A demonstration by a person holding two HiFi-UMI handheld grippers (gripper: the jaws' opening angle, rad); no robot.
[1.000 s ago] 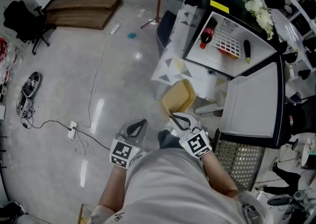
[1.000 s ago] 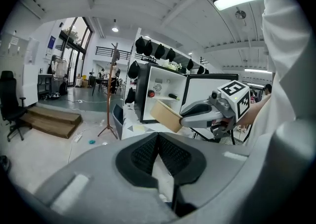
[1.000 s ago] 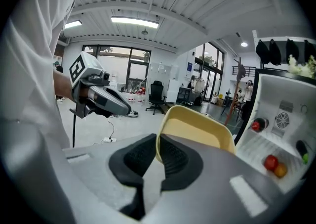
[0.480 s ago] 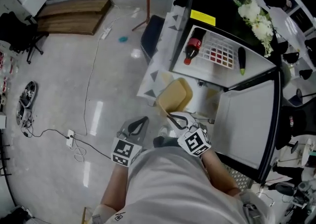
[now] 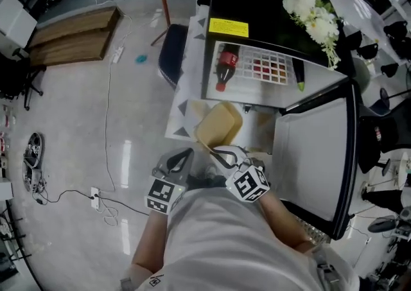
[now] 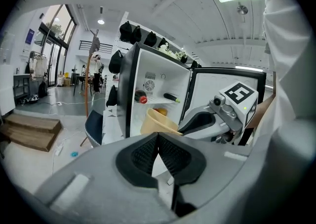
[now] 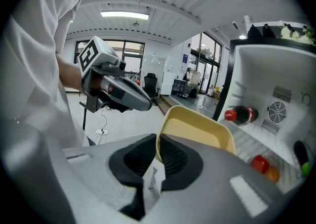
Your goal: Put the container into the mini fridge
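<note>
The yellow container (image 5: 218,124) is held by its rim in my shut right gripper (image 5: 221,155), just in front of the open black mini fridge (image 5: 257,0). In the right gripper view the container (image 7: 197,131) rises from the closed jaws of the right gripper (image 7: 157,156), tilted toward the fridge's white inside. My left gripper (image 5: 176,164) hangs beside it, shut and empty; its own view shows the left gripper (image 6: 158,141) with pads together. A cola bottle (image 5: 225,68) lies on the fridge shelf.
The fridge door (image 5: 314,155) stands open on the right. White flowers (image 5: 311,13) rest on top of the fridge. A dark chair (image 5: 172,52) is left of the fridge. A wooden platform (image 5: 70,36) and cables with a power strip (image 5: 96,196) lie on the floor.
The person has come closer to the fridge. The container in the right gripper now sits nearer the fridge opening. Both grippers stay shut as before.
</note>
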